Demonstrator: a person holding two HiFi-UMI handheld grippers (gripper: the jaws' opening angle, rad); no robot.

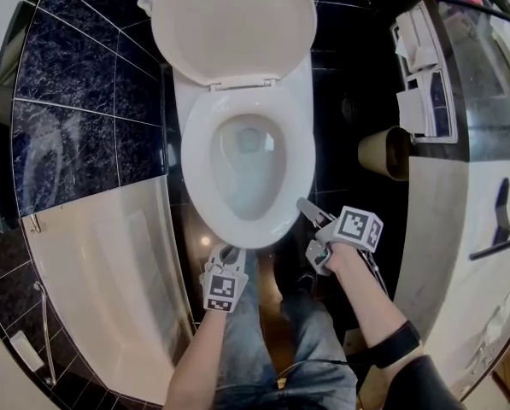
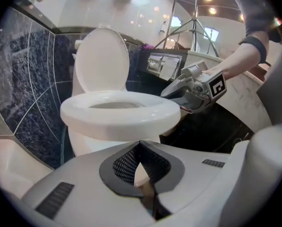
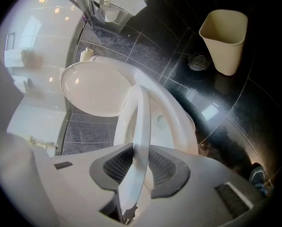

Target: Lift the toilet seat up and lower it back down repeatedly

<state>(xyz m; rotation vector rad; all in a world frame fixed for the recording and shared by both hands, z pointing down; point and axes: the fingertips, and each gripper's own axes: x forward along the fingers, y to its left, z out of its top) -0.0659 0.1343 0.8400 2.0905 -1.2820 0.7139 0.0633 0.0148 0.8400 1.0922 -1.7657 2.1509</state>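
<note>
Black glossy tiles cover the bathroom floor (image 3: 254,103), and dark marbled tiles (image 1: 75,101) line the wall beside the toilet. Below those wall tiles, at the left of the head view, runs a white bathtub (image 1: 101,263). On the floor, well apart from the toilet, a beige waste bin (image 3: 224,41) stands upright with a round floor drain (image 3: 199,61) just beside it.

The lid (image 1: 233,24) is tipped back against the wall. The toilet seat (image 1: 196,156) lies over the bowl (image 1: 250,186), and in the right gripper view its front looks lifted a little off the rim. The right gripper (image 3: 141,155) holds the seat's front right edge, with the jaws pressed on either side of the thin white rim. The left gripper (image 1: 226,254) hangs just before the front of the bowl, its jaws drawn together with nothing between them.
</note>
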